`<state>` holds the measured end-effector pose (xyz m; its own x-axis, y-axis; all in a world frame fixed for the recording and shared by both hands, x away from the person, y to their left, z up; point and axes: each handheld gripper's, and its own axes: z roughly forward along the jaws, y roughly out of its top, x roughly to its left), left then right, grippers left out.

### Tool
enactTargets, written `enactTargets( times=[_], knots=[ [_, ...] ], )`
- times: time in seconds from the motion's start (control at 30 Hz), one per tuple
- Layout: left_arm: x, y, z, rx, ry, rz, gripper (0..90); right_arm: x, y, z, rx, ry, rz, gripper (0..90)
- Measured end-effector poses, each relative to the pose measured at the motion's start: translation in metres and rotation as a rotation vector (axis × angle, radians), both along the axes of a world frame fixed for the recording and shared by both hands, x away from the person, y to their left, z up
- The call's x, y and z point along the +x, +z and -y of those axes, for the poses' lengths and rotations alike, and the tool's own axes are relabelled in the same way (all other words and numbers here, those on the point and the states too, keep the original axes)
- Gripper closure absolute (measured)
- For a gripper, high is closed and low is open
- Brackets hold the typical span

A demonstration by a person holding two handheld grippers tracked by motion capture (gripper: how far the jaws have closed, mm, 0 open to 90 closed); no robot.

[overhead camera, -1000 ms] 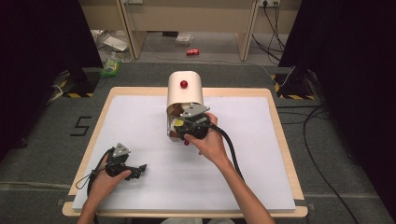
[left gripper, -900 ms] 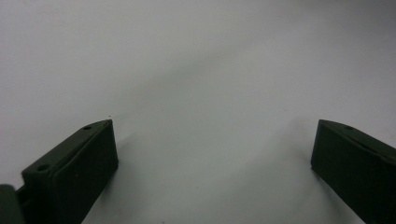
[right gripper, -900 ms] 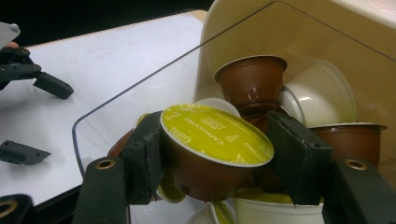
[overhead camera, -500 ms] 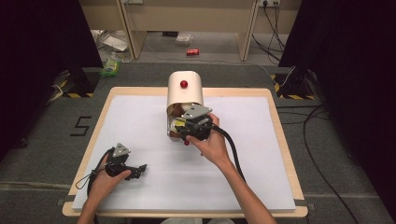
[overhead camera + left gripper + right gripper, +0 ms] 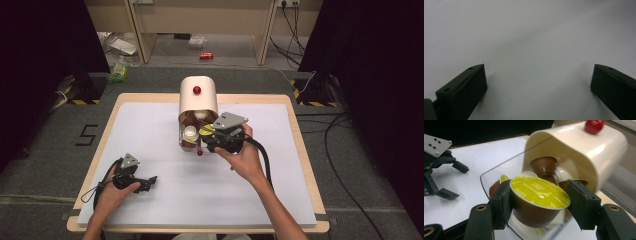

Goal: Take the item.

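A cream capsule holder with a red knob lies at the table's far middle, its clear front flap open. Brown and white capsules fill its mouth. My right gripper hovers just in front of that mouth, shut on a brown capsule with a yellow lid. Its pads press the capsule's sides, and the capsule is level above the flap. My left gripper rests low at the near left of the white table cover, jaws wide apart with nothing between them.
The flap's small red knob sticks out toward me, below my right gripper. The wooden table rim frames the white cover. Cables and a red can lie on the floor beyond the table.
My right gripper has drawn back a little from the holder's mouth, toward the right and slightly up, with the yellow-lidded capsule in it. The left gripper has stayed put.
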<state>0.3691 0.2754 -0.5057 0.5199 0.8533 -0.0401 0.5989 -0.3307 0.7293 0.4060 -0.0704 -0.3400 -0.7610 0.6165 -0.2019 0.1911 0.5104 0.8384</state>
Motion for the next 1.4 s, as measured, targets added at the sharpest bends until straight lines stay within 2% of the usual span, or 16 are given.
enactTargets(
  times=[0.17, 0.43, 0.63, 1.1, 1.4],
  knots=[
    [0.000, 0.000, 0.000, 0.000, 0.000, 0.000, 0.1, -0.001, 0.001, 0.023, 0.015, -0.037, 0.009, 40.8],
    [0.000, 0.000, 0.000, 0.003, 0.000, 0.001, 0.0, -0.005, -0.007, 0.058, 0.049, -0.096, -0.001, 40.8],
    [0.000, 0.000, 0.000, 0.002, 0.000, 0.001, 0.0, -0.006, -0.011, 0.071, 0.039, -0.132, 0.008, 40.8],
    [0.000, 0.000, 0.000, 0.000, 0.000, 0.000, 0.1, -0.001, -0.043, 0.114, 0.027, -0.220, -0.046, 40.8],
    [0.000, 0.000, 0.000, 0.000, 0.000, 0.000, 0.1, 0.002, -0.056, 0.126, 0.027, -0.249, -0.072, 40.8]
  ],
)
